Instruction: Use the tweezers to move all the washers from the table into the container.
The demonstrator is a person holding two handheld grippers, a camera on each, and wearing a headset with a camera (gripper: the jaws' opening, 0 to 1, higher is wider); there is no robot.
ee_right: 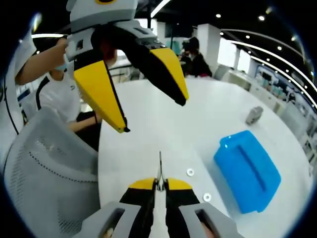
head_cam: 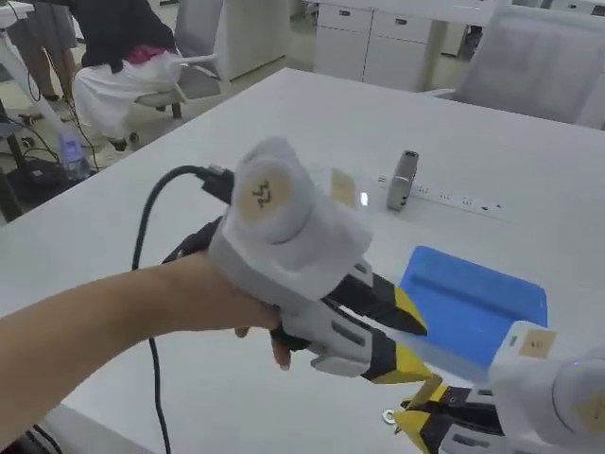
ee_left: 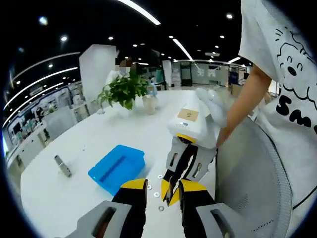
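Bare table point(head_cam: 312, 123) around blue container point(head_cam: 470, 303), left claw point(ee_right: 153, 116) spread wide, close beside washers point(ee_right: 190, 172)

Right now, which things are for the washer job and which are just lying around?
For the job: tweezers in the right claw, washers, blue container.
Just lying about: small grey object, power strip, potted plant, mesh chair.

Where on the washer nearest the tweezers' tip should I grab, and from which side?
Pinch the washer across one side of its ring, one tweezers tip in the hole, one outside, down from above: it lies flat on the table, hole up.
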